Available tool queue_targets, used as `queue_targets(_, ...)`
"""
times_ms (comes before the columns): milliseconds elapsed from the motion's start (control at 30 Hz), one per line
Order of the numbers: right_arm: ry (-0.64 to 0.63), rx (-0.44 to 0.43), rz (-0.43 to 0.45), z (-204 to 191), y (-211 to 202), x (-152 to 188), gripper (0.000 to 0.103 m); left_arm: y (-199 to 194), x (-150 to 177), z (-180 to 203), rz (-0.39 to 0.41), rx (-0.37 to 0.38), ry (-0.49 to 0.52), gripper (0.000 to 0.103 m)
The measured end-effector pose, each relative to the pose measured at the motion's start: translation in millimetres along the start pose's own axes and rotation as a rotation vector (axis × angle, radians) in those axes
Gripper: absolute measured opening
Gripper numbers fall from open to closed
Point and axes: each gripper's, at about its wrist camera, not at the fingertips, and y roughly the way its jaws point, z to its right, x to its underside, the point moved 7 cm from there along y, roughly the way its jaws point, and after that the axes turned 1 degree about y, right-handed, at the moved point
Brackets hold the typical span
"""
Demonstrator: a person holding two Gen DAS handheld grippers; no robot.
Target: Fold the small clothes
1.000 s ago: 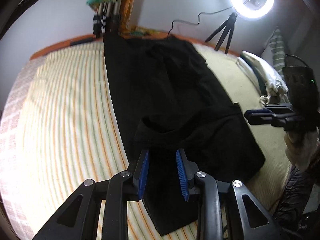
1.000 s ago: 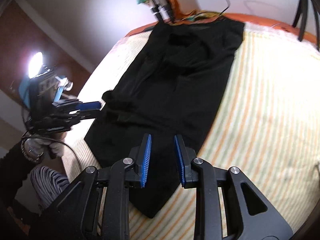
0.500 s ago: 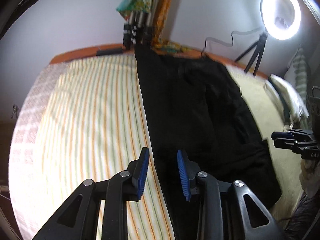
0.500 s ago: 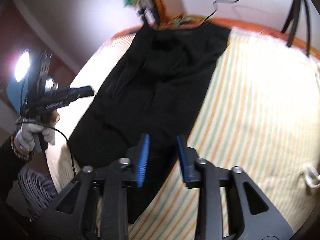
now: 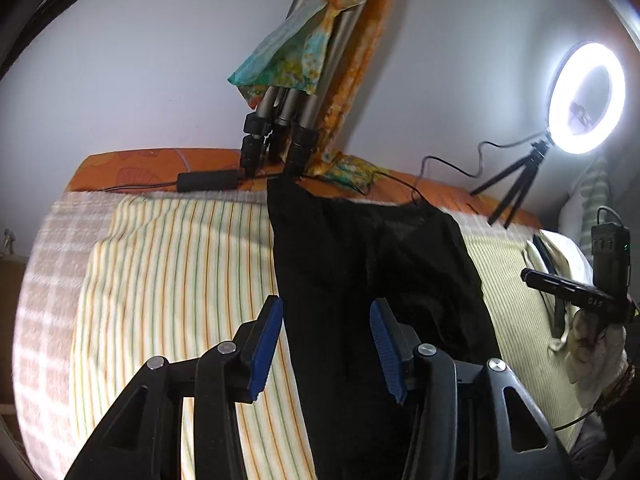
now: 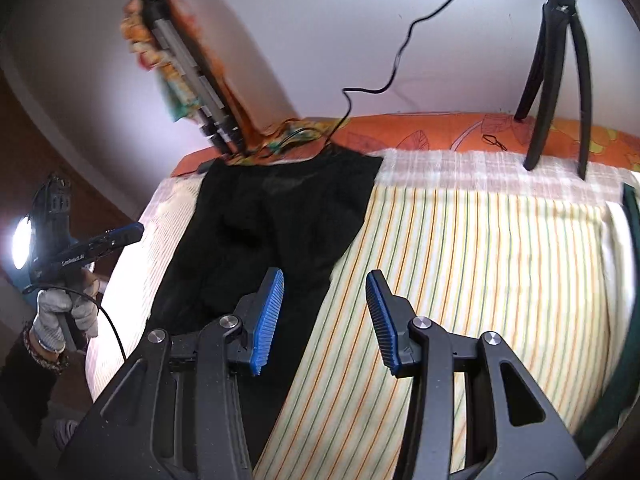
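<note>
a lit ring light (image 5: 586, 97) stands by the striped sheet (image 5: 180, 280)

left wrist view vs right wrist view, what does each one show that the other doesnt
Only the left wrist view shows the lit ring light on its small tripod and the right gripper in a gloved hand. Only the right wrist view shows the left gripper, also in a gloved hand, with brown woodwork behind it. Both show the black garment laid on the striped sheet, the orange edge behind it and the folded tripod legs against the wall.
</note>
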Motion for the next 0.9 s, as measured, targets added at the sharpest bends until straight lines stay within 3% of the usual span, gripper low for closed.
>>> queue_targets(233, -0.001, 0.028, -0.009, 15, 38, -30, 0.045, 42, -33, -26, -0.012, -0.002, -0.066, 0.050)
queue_targets(733, 0.045, 0.029, -0.029, 32, 103, -66, 0.046, 99, -69, -38, -0.030, -0.043, -0.036, 0.050)
queue_targets(900, 0.020, 0.026, -0.023, 25, 110, -71, 0.046, 115, -71, -38, -0.043, -0.049, -0.034, 0.040)
